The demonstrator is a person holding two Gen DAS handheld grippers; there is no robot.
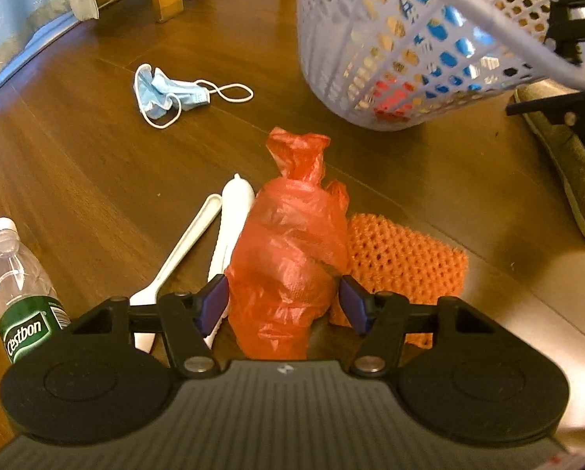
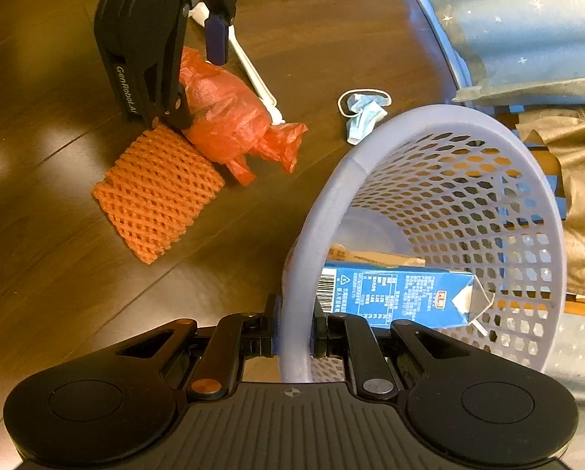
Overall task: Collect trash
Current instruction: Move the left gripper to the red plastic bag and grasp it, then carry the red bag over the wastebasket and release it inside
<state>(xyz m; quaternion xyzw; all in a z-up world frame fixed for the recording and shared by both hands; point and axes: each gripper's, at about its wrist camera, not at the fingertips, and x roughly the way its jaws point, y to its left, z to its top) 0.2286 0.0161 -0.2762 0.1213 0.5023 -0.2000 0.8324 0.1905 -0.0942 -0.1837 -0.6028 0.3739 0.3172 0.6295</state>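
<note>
The left gripper (image 1: 284, 303) hangs with its fingers spread wide on either side of the red plastic bag (image 1: 288, 258) on the wooden floor (image 1: 77, 164), not clamping it. The right gripper (image 2: 295, 329) pinches the rim of the tilted lavender basket (image 2: 441, 125), which holds a blue carton (image 2: 394, 297)

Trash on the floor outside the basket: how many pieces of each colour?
Red: 1, plastic bag
Orange: 1, foam net
White: 2, spoon, knife
Blue: 1, face mask
Clear: 1, water bottle
Total: 6
</note>
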